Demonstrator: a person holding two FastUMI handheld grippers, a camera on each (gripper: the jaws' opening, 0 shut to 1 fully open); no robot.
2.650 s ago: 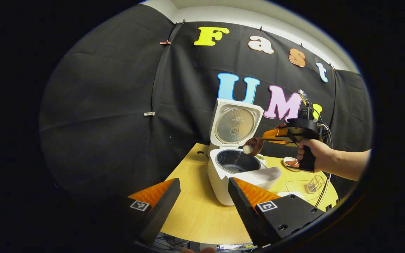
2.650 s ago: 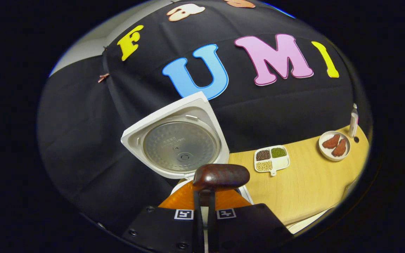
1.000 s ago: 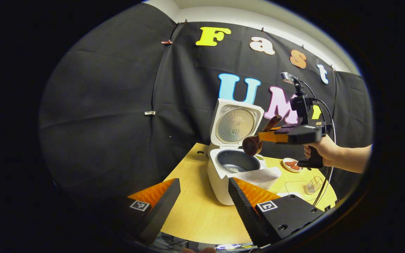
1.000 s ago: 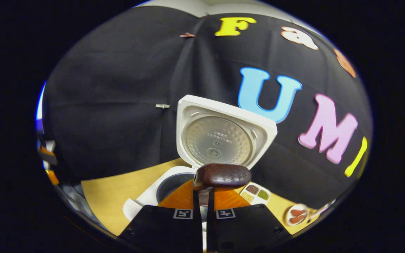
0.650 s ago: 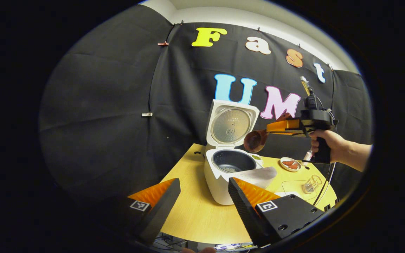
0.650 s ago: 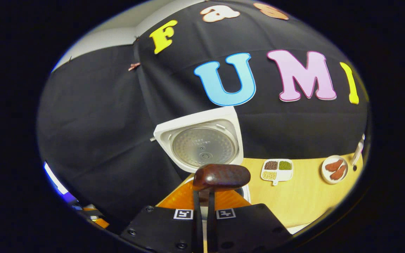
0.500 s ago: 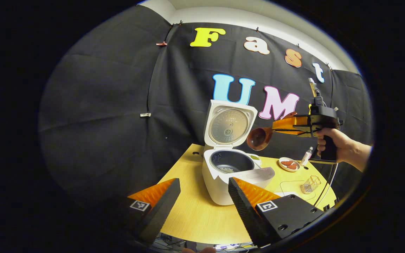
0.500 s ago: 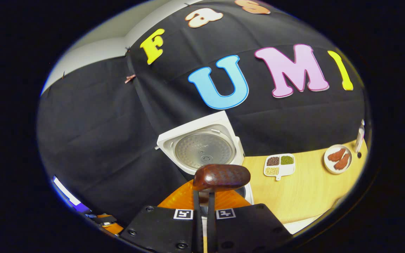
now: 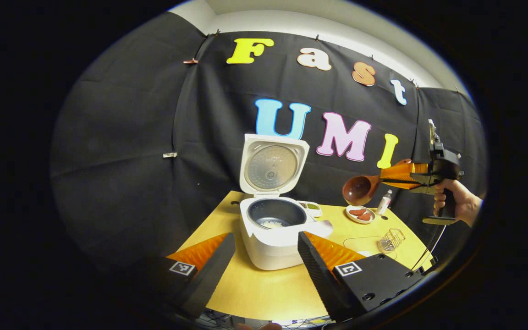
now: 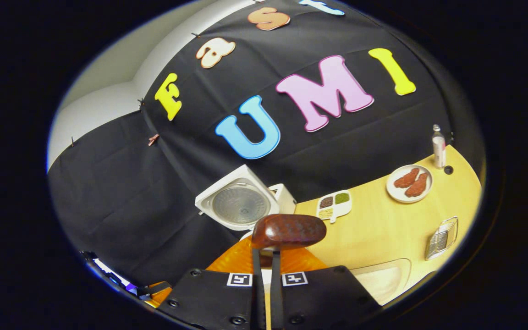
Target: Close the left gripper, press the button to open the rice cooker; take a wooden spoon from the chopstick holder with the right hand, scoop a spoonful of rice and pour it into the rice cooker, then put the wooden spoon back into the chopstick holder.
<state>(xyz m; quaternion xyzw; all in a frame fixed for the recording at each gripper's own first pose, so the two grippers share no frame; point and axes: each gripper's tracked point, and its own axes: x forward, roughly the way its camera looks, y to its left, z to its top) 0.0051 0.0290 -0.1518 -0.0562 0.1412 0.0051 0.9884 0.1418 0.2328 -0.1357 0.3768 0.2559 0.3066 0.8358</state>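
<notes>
The rice cooker (image 9: 273, 229) stands as the main obstacle on the yellow table (image 9: 264, 288), its lid (image 9: 272, 165) raised upright at the back, walling off any approach from behind while the pot mouth lies open from above and from the front. Left of the cooker the tabletop is bare up to the edge. Right of the cooker, the space is cluttered: a divided dish of beans (image 10: 334, 204) just beside it, then a plate of meat (image 10: 408, 183), a small bottle (image 10: 438, 146) near the wall, and a wire chopstick holder (image 10: 442, 238) nearer the front edge. Above these, the right gripper (image 9: 385, 178) with the wooden spoon (image 9: 358, 190) occupies the air.
</notes>
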